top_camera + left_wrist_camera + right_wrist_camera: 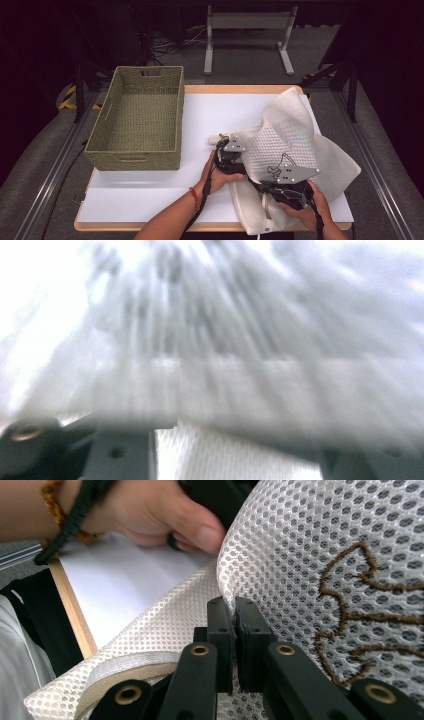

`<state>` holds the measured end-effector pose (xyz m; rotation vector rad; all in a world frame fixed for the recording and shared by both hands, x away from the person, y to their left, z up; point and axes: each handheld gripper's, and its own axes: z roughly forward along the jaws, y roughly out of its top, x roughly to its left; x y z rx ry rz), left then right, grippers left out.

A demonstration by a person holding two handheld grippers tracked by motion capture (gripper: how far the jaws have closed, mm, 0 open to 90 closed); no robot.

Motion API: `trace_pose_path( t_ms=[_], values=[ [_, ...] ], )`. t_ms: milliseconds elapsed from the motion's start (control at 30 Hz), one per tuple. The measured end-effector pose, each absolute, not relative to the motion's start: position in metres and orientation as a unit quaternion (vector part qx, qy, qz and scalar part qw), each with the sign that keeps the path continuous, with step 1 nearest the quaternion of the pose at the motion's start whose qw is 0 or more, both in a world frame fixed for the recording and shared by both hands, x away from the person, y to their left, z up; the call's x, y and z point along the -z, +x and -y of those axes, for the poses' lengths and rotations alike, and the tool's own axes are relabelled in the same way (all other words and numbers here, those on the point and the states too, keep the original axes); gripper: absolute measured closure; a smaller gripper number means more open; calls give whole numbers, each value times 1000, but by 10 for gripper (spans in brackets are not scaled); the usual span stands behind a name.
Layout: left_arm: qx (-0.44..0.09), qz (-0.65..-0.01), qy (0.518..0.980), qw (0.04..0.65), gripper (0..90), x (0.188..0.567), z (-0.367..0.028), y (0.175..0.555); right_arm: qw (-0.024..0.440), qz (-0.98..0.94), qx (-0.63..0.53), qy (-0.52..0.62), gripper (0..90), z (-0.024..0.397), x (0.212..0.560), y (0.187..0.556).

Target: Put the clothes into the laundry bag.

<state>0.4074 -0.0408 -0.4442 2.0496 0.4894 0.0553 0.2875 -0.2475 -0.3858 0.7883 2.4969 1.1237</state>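
On the white table [150,190] beside a woven basket [137,120], we fold the mesh garment [295,140]: right gripper [235,610] pinching fabric between pressed jaws, left gripper [227,150] apparently parted, needing a fresh grip.

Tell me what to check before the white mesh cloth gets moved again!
1. Right gripper pinching the mesh cloth: ok, its fingers are shut on a fold in the right gripper view.
2. Left gripper holding the cloth: cannot tell; the left gripper view is blurred, with mesh close in front.
3. Basket ready to take something: ok, it is open on top with nothing in it in the high view.
4. Cloth on the table: not ok, its near edge hangs past the front edge.
5. Cloth folded flat: not ok, it is bunched and raised.
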Motion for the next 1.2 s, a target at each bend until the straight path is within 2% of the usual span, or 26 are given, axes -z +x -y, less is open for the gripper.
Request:
trace_pose_path(
  t_ms=[167,233,333,533,567,600,700,867,1000,1100,1200],
  values=[
    [-43,-158,856,491,395,437,19,393,153,-864,-397,271,866,247,383,286],
    [-37,-138,859,491,413,437,17,387,154,-863,-398,271,866,247,382,285],
    [-34,-107,871,477,491,440,26,375,161,-860,-405,266,867,247,379,282],
    [-28,-98,887,451,547,449,57,374,161,-862,-408,256,868,245,378,280],
    [-50,-107,897,427,584,449,65,374,158,-861,-408,258,868,245,379,280],
    [-56,-108,900,419,672,449,67,375,153,-861,-410,259,869,246,379,281],
    [-68,-121,896,422,829,449,73,379,147,-862,-411,258,871,246,380,281],
    [-98,-151,876,447,866,447,73,387,140,-861,-414,261,873,246,380,281],
    [-152,-204,833,490,871,442,59,394,132,-861,-416,259,877,243,381,281],
    [-157,-220,813,516,871,437,46,396,130,-866,-414,251,879,239,382,281],
    [-170,-207,804,532,872,428,35,387,114,-868,-421,238,881,236,382,279]
  ],
)
